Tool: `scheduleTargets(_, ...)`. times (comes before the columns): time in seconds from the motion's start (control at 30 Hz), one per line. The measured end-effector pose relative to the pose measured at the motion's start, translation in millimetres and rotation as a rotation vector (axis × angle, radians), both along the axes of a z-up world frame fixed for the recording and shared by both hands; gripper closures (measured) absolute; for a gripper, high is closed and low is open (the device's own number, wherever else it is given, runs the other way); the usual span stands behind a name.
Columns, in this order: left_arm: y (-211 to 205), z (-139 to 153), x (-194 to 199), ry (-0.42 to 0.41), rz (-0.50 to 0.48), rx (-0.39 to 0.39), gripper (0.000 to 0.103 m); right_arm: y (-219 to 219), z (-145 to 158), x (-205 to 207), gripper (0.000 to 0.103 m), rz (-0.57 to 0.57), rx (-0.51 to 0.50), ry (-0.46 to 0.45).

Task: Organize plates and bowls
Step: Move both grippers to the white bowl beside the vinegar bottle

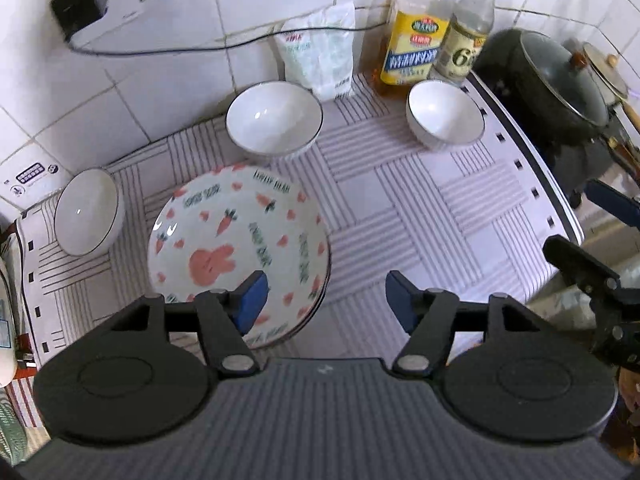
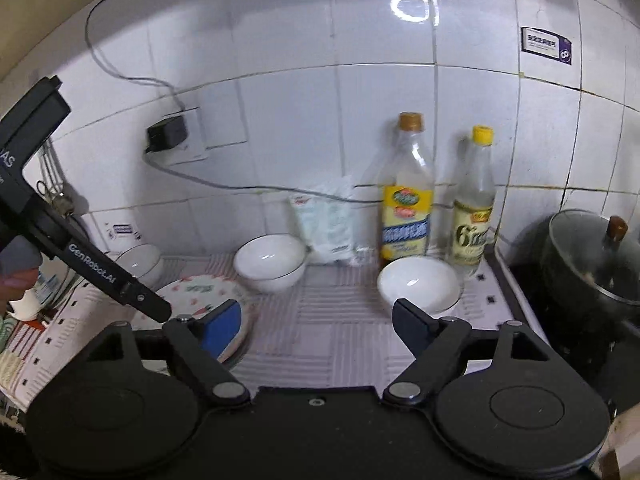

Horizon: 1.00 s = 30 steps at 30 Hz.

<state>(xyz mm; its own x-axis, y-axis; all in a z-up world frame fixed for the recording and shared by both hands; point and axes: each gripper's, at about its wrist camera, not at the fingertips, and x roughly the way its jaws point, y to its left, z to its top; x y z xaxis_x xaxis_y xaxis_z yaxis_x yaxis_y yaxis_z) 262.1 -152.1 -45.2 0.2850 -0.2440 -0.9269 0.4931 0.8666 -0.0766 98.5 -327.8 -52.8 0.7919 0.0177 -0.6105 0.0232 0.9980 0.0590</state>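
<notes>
A stack of rabbit-and-carrot patterned plates (image 1: 240, 240) lies on the striped cloth (image 1: 400, 208). Three white bowls stand around it: one behind it (image 1: 274, 118), one at the back right (image 1: 444, 114), and one tipped at the far left (image 1: 88, 212). My left gripper (image 1: 325, 300) hangs open above the stack's right edge with nothing between its fingers. My right gripper (image 2: 316, 322) is open and empty too, over the cloth between the plates (image 2: 204, 292) and the right bowl (image 2: 418, 286). The middle bowl (image 2: 270, 262) and the left bowl (image 2: 140, 262) show behind.
Two bottles (image 1: 416, 40) (image 1: 466, 36) and a white bag (image 1: 320, 56) stand against the tiled wall. A dark pot with a glass lid (image 1: 556, 80) sits on the stove at the right. A charger (image 2: 168, 134) with its cable hangs from the wall socket.
</notes>
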Motion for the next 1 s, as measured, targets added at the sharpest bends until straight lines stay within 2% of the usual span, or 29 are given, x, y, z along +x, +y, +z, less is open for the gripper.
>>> scheduleTargets(0.07, -13.5, -2.8, 4.7, -0.006, 0.021, 0.001, 0.035, -18.0, -5.4, 4.9, 0.015, 0.001, 0.004, -0.020)
scheduleTargets(0.23, -46.5, -11.6, 13.6, -0.043, 0.043, 0.000, 0.023, -67.6, -24.1, 18.9, 0.000, -0.017, 0.026, -0.089)
scheduleTargets(0.33, -65.1, -21.2, 21.0, -0.076, 0.054, 0.001, 0.021, -96.7, -43.4, 37.7, 0.000, -0.044, 0.064, -0.058)
scheduleTargets(0.6, -99.9, -52.9, 50.5, -0.104, 0.135, -0.111, 0.017, -142.7, -104.5, 85.7, 0.001, -0.112, 0.227, 0.054)
scheduleTargets(0.7, -111.4, -68.3, 66.3, -0.103, 0.177, -0.159, 0.017, -149.0, -121.1, 98.6, 0.006, -0.144, 0.266, 0.068)
scheduleTargets(0.87, -132.7, -99.6, 87.8, -0.098, 0.223, -0.186, 0.017, -166.3, -144.1, 118.9, 0.017, -0.222, 0.336, 0.097)
scheduleTargets(0.97, -143.9, -117.3, 98.6, -0.065, 0.245, -0.206, 0.017, -175.4, -153.0, 127.0, 0.032, -0.256, 0.344, 0.127)
scheduleTargets(1.0, -148.7, -123.4, 101.5, -0.053, 0.249, -0.201, 0.017, -177.9, -155.8, 130.3, 0.041, -0.269, 0.343, 0.143)
